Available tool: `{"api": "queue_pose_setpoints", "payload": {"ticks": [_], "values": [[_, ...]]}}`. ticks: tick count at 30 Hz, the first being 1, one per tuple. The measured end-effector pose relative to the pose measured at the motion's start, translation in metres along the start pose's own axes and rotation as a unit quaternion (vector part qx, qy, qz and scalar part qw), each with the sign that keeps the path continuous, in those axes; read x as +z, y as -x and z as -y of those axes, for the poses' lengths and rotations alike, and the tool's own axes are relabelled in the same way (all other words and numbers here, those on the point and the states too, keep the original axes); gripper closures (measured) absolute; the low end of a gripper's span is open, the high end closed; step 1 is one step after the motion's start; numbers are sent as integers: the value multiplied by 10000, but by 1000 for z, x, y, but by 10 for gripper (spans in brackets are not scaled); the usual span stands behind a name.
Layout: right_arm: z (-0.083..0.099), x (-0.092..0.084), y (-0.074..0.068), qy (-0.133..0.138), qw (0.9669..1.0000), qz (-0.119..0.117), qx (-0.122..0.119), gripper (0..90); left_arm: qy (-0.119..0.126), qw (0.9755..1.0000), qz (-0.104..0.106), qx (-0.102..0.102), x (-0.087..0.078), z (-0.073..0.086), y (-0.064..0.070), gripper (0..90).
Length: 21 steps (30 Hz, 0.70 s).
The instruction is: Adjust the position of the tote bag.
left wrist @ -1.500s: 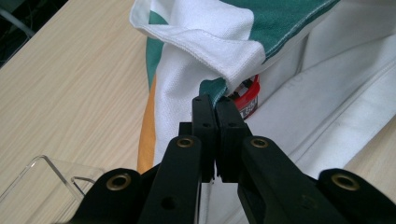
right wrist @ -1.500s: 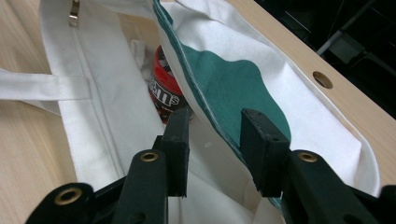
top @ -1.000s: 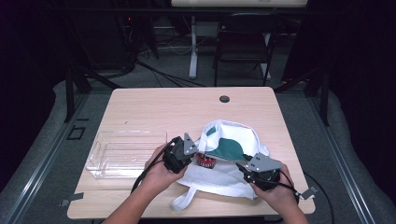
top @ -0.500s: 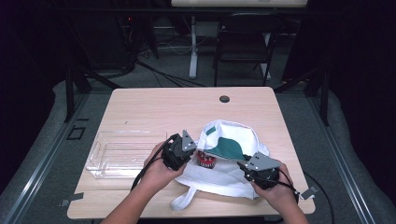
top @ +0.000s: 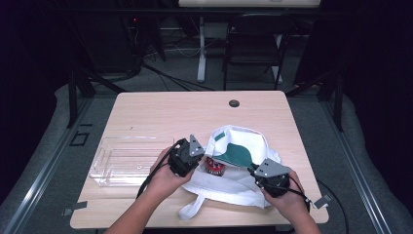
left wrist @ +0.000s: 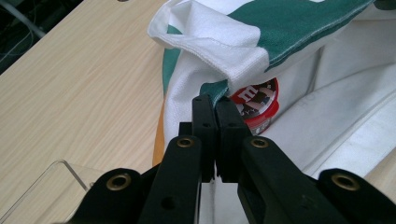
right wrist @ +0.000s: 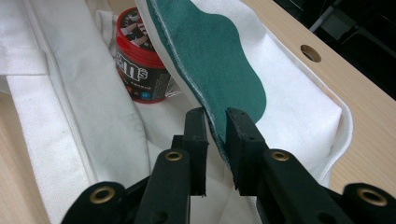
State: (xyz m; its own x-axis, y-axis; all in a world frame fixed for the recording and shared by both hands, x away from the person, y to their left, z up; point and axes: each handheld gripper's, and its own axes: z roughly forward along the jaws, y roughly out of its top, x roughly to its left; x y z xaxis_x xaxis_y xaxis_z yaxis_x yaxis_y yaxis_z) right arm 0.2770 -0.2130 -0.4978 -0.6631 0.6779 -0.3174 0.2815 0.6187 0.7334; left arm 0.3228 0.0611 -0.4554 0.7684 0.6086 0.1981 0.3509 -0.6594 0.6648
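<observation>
at lower centre of the high view, white-and-green tote bag (top: 243, 163) on the table (top: 160, 114). left gripper (left wrist: 215, 105) clamped on its rim; right gripper (right wrist: 215, 122) just closing, narrow, green edge between jaws, not yet pinched. red tub (right wrist: 140, 60) inside, beyond.

We cannot read the whole label on the red tub (left wrist: 258, 103): ahead of the left gripper (left wrist: 215, 105) the bag (left wrist: 336, 116) rim folds over its top, and beyond the right gripper (right wrist: 215, 116) the green panel covers its right side. In the high view, the tub is too small to read. The bag's far end runs off the frame past both tools. Whether the right gripper's pads press the cloth edge between them, we cannot tell.
</observation>
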Motion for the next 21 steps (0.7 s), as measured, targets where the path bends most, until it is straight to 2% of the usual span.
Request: {"api": "queue_pose_setpoints", "payload": {"ticks": [8,12,21], "values": [[0,0,2,38,9999,-85,135,834,22,10000,-21,-21,0,0,-1,885],[-1,-1,5,91,9993,-183,306,859,46,10000,4,-62,0,0,-2,885],[-4,-2,5,79,9992,-183,342,885,34,10000,-14,-52,-2,-3,-5,885]]}}
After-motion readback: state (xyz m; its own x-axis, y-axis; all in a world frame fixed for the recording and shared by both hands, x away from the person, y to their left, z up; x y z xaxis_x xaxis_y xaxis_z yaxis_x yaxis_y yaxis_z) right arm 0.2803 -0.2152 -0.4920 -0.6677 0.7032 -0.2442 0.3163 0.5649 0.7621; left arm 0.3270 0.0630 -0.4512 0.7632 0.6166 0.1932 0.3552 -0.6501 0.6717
